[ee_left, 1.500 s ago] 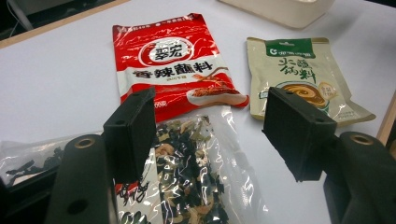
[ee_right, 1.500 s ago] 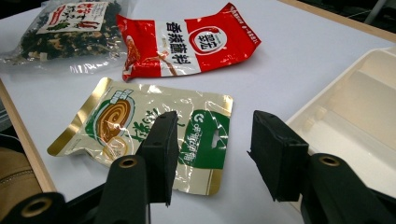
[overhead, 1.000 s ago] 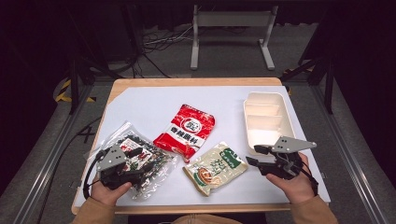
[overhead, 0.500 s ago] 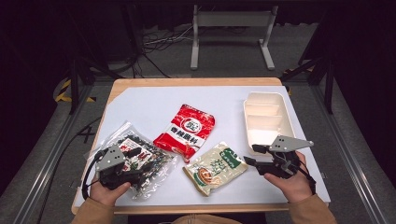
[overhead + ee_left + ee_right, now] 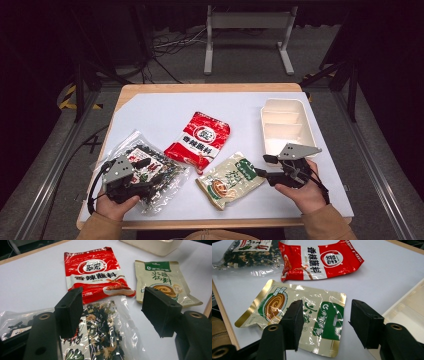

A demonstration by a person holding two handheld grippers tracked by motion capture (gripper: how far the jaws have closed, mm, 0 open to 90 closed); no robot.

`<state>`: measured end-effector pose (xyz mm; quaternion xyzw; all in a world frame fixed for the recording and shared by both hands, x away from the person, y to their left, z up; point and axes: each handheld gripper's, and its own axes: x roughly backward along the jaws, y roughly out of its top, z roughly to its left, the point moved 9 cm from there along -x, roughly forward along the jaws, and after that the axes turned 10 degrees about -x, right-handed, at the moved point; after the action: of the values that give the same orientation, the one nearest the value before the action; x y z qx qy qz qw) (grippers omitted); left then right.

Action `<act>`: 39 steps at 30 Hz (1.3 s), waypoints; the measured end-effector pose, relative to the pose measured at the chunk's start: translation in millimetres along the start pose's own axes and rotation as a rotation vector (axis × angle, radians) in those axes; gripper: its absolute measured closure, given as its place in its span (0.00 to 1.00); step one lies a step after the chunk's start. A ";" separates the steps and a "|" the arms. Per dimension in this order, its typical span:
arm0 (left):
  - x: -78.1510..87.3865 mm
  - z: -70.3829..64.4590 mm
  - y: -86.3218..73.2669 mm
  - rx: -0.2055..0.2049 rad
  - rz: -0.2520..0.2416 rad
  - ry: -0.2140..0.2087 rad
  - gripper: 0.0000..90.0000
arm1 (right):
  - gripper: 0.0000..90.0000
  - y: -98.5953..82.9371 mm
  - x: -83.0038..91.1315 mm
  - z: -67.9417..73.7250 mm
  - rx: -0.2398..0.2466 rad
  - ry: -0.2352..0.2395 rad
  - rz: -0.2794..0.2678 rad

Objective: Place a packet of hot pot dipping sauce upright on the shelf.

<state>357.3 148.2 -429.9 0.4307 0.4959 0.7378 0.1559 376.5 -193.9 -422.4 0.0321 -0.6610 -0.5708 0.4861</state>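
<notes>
- Lying flat near the front edge of the counter, a little right of its middle, the beige-and-green pouch [image 5: 230,180] has its green end turned toward the right claw [image 5: 261,166].
- That right claw hovers just beside the pouch's green end with its jaws apart; in the right gripper view the pouch [image 5: 294,315] shows in the gap between them, and whether a jaw touches the foil I cannot tell.
- A person's hand [image 5: 300,192] grips this claw from the front right of the counter.
- Over by the front left corner, the left claw [image 5: 152,171] sits above a clear bag of dark dried bits [image 5: 150,167], jaws spread wide and holding nothing; in the left gripper view the bag [image 5: 105,327] runs between the jaws.
- The other hand [image 5: 116,205] holds that claw at the counter's front edge.
- Between the two, nearer the middle of the counter, lies a red pouch [image 5: 199,139]; its near corner laps onto the clear bag and it lies just beside the beige pouch.
- Along the right edge stands a cream divided tray [image 5: 286,125], close behind the right claw.
</notes>
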 end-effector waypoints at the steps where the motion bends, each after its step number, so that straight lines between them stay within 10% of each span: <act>1: -0.1 -0.1 -0.1 0.000 0.000 0.000 0.37 | 0.49 0.0 0.0 0.0 0.000 0.000 0.000; 39: -3.1 -1.4 -2.3 -0.005 0.016 -0.003 0.35 | 0.39 -41.0 -40.8 -10.5 -0.097 0.013 0.213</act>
<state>357.6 146.4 -433.6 0.4354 0.4904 0.7396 0.1516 384.1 -191.3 -480.7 -0.0580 -0.6293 -0.5470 0.5490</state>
